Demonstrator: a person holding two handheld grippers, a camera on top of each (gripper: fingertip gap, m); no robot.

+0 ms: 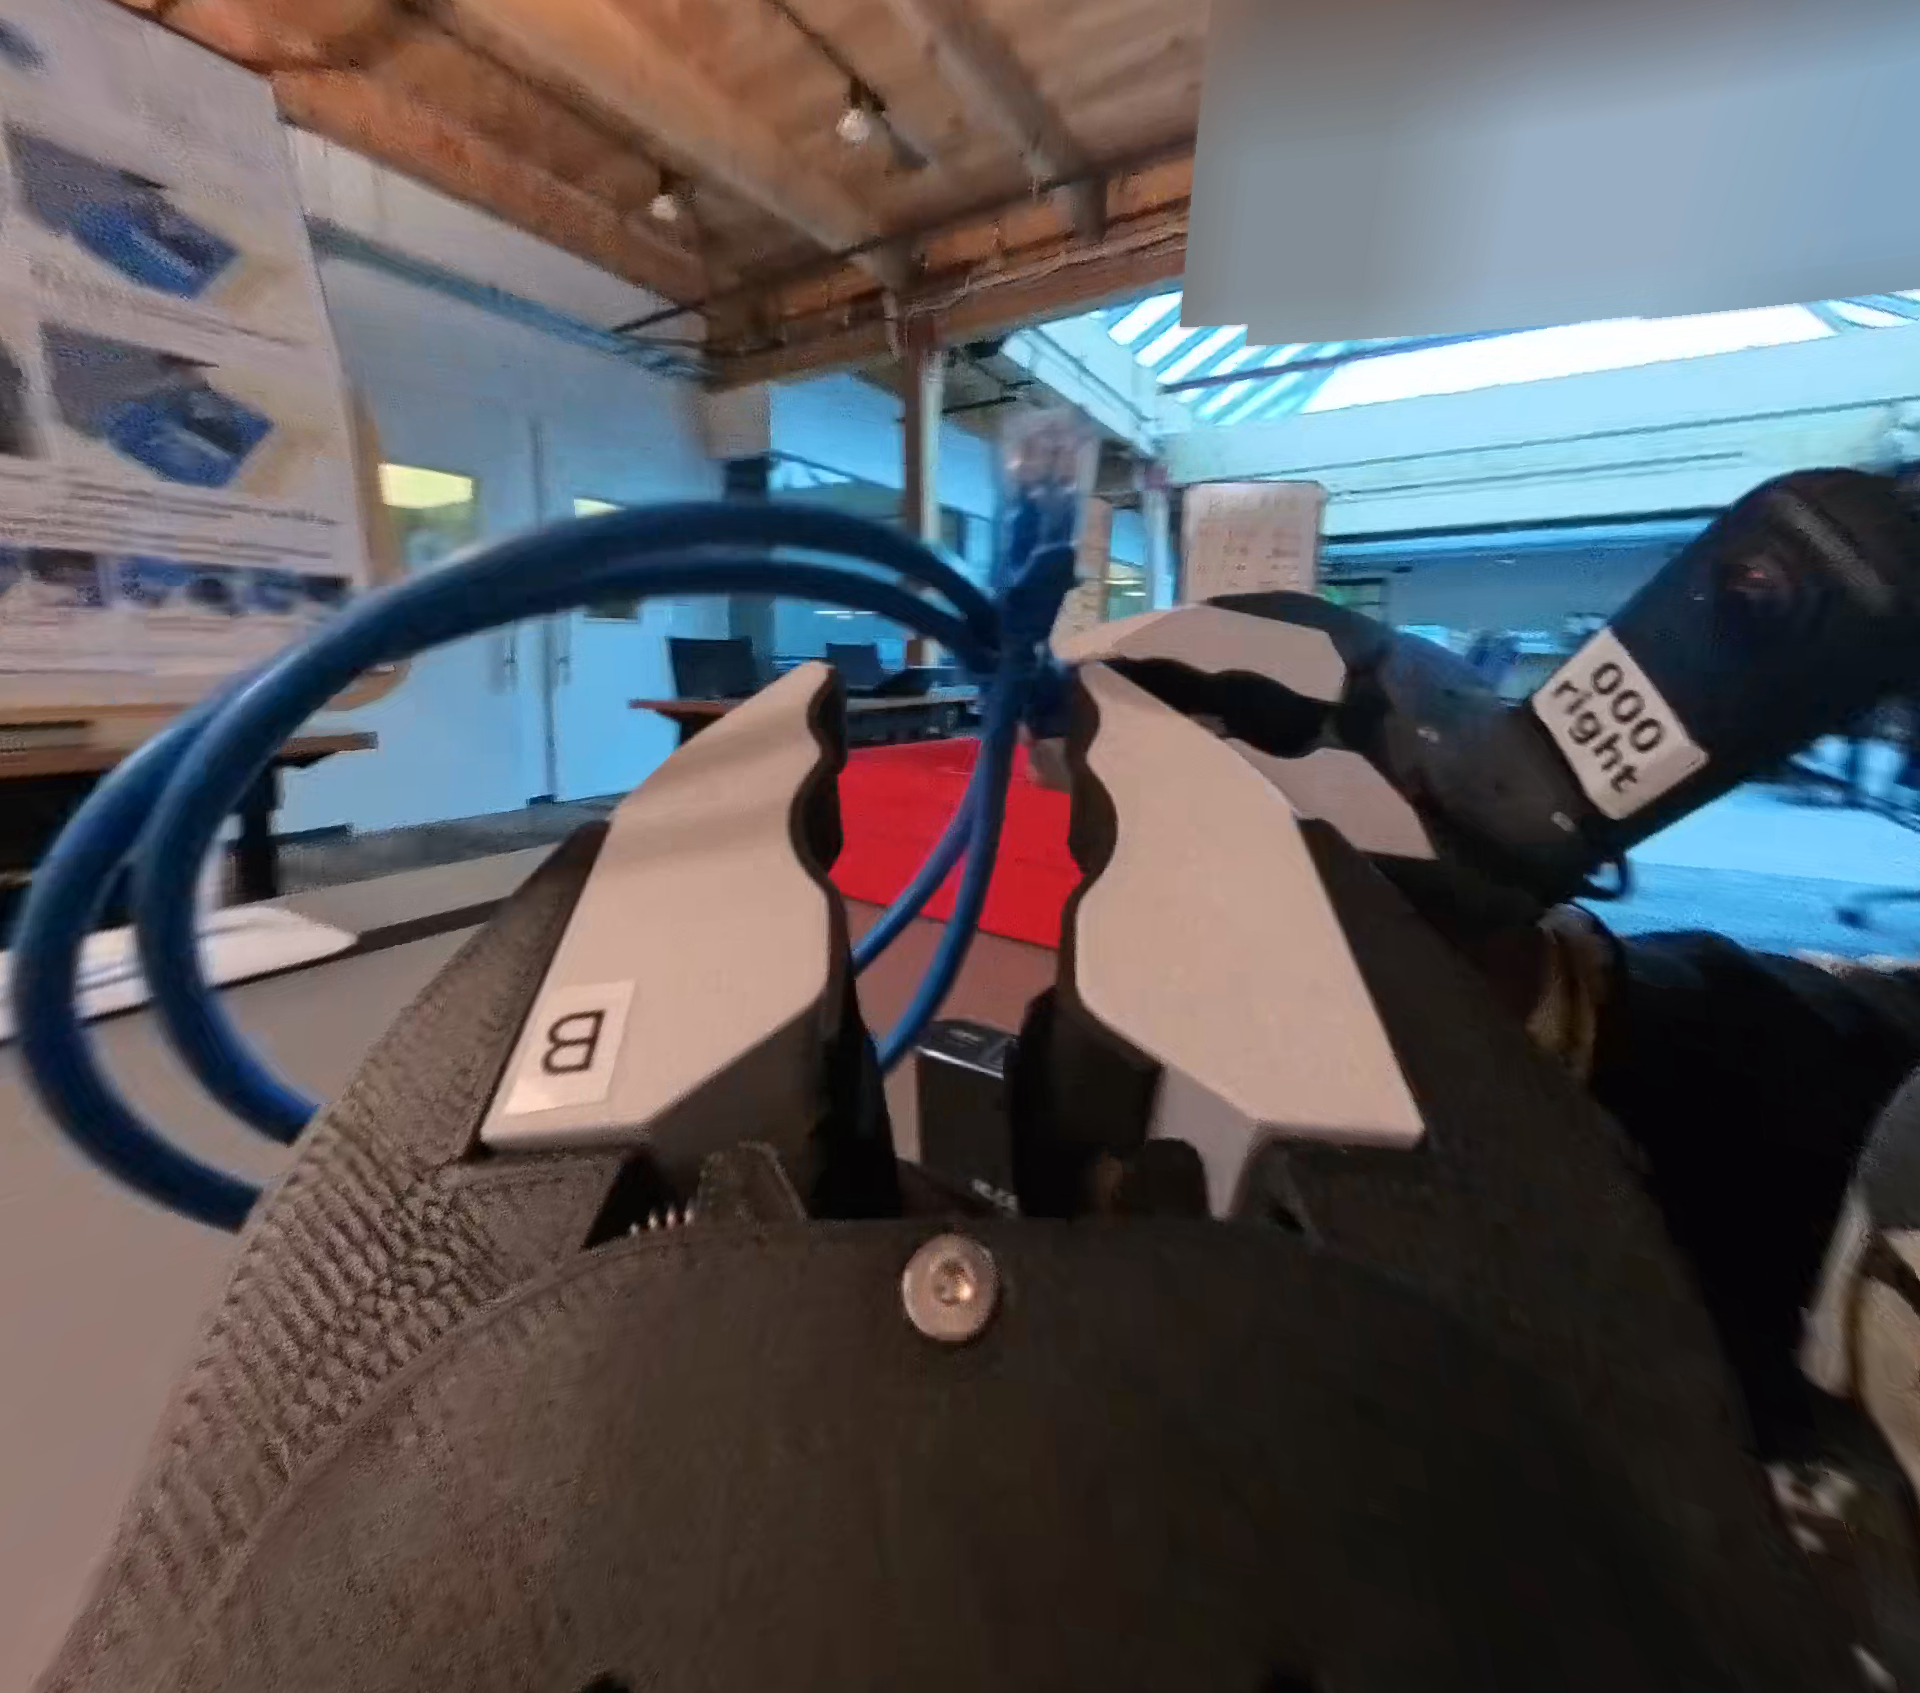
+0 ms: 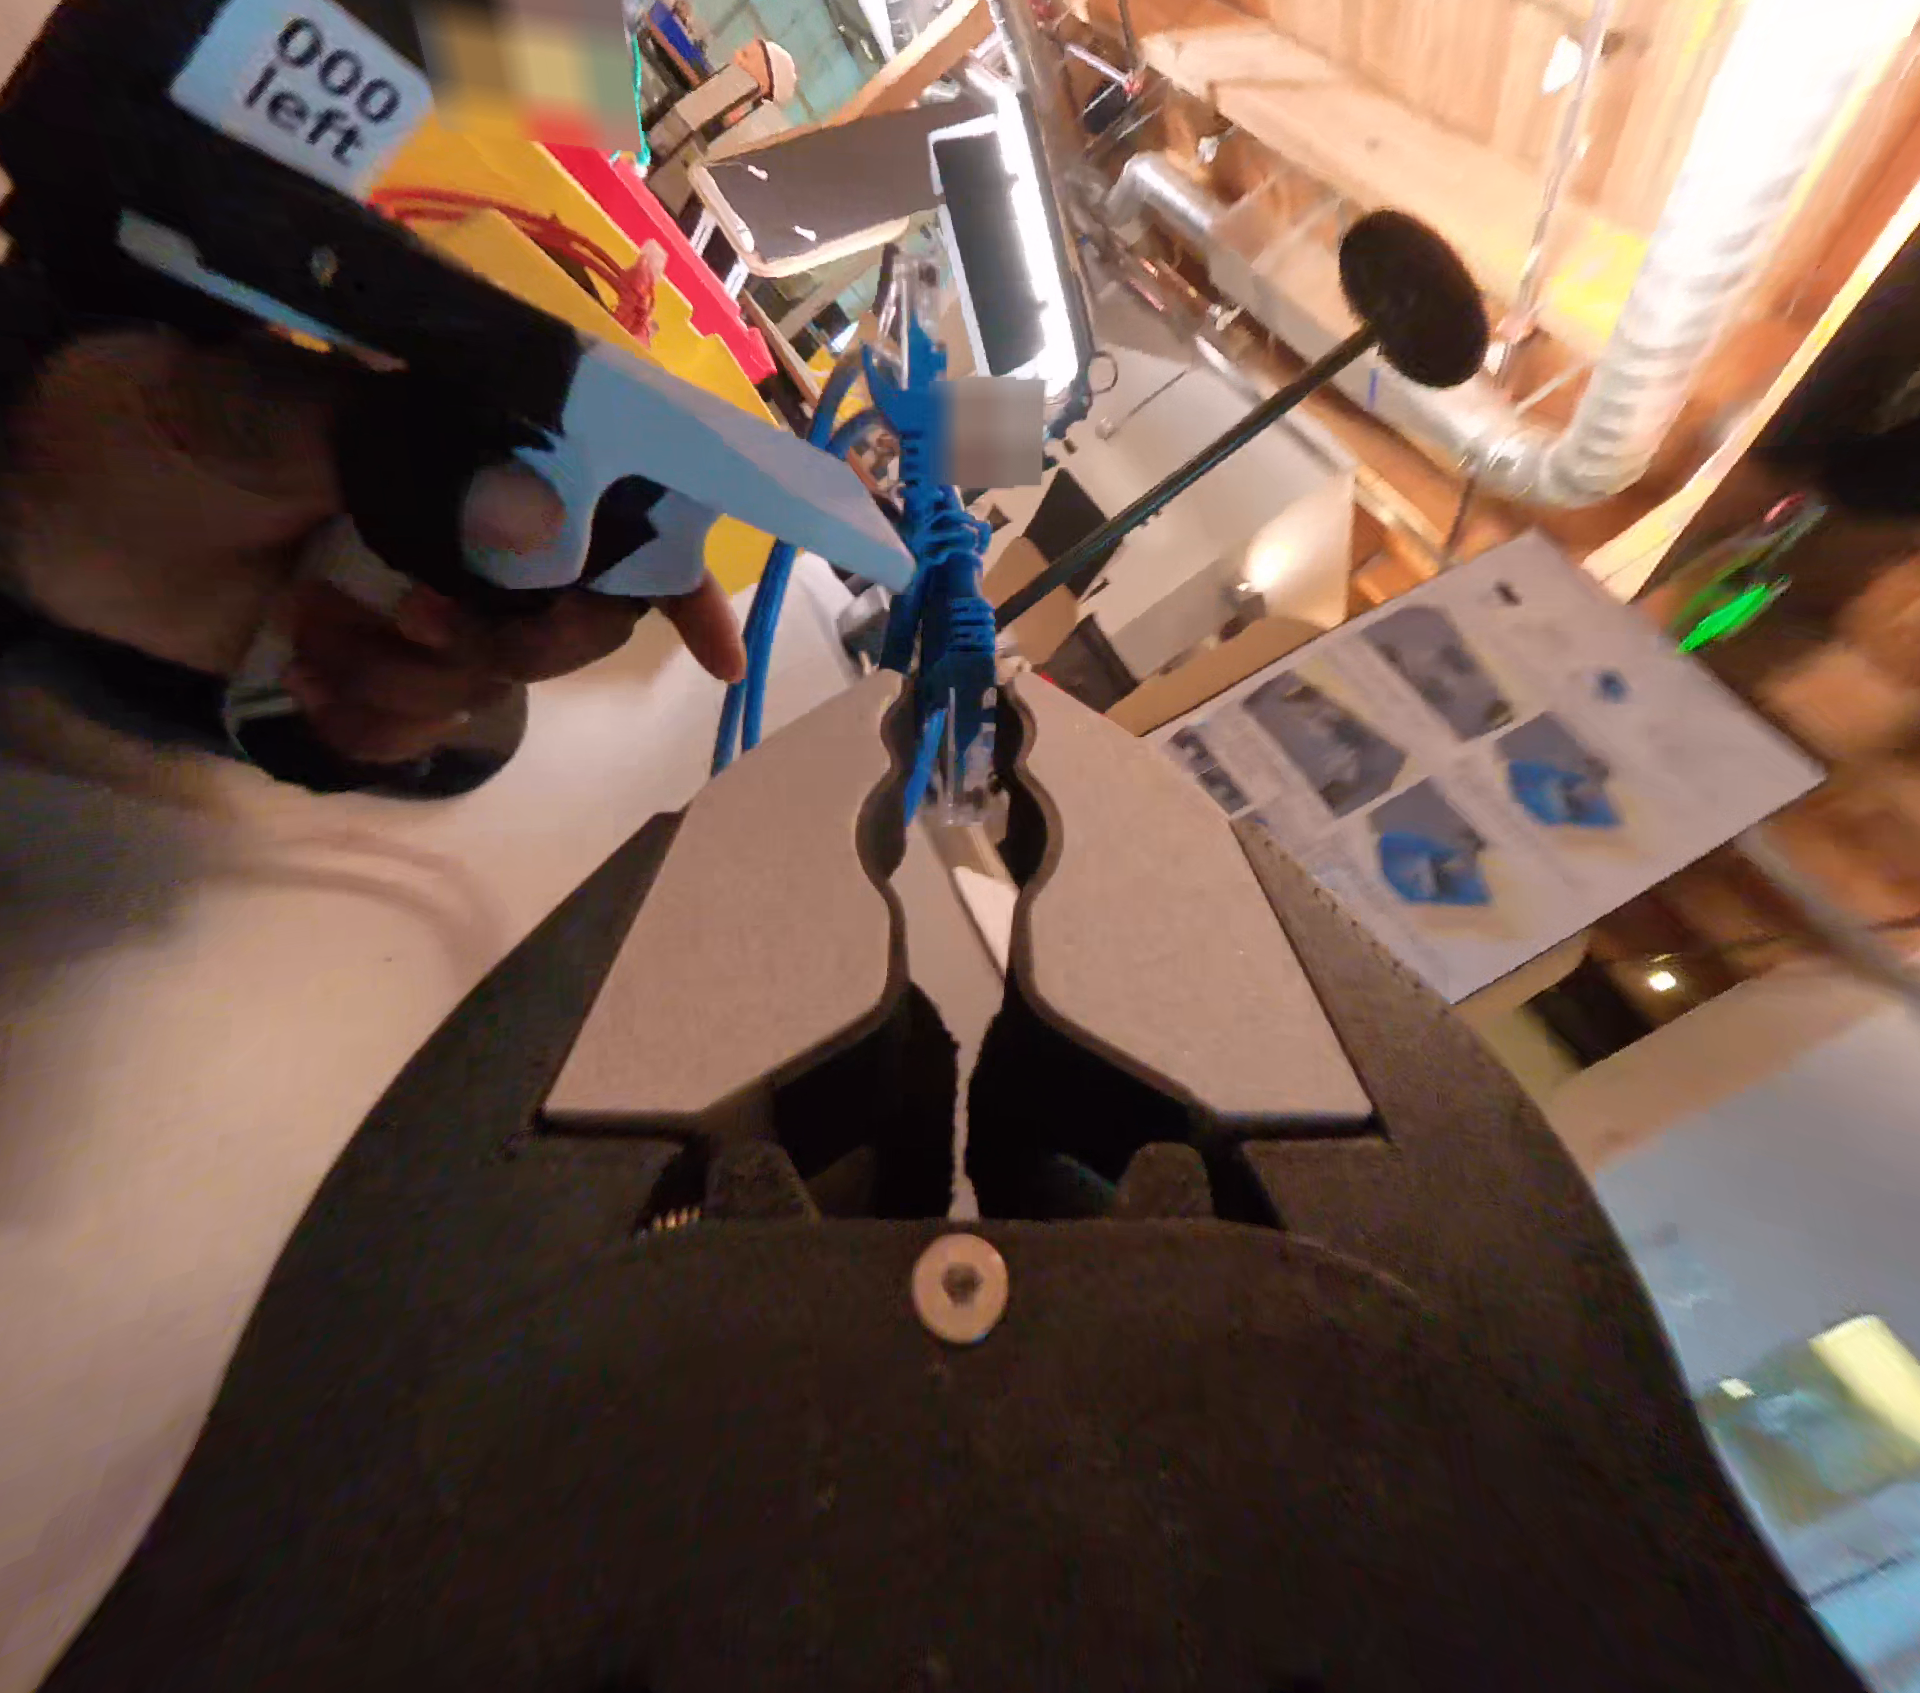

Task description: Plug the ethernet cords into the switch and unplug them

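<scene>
A blue ethernet cord (image 1: 436, 604), coiled and tied into a bundle, hangs in the air in front of me. My left gripper (image 1: 956, 687) is open, with the tied part of the cord (image 1: 1023, 677) between its fingers, close to the right one. My right gripper (image 2: 956, 693) is shut on the cord's clear plug and blue boot (image 2: 961, 750); its fingers (image 1: 1205, 635) reach in from the right in the left wrist view. One of the left gripper's fingers (image 2: 748, 480) touches the bundle from the left. A black switch (image 1: 961, 1072) shows low between the left fingers, mostly hidden.
A grey table (image 1: 104, 1280) lies below, with a white flat object (image 1: 208, 947) at the left and a red mat (image 1: 935, 812) beyond. Yellow and red bins with red cords (image 2: 582, 272) stand behind the left gripper. A poster board (image 1: 156, 396) stands at the left.
</scene>
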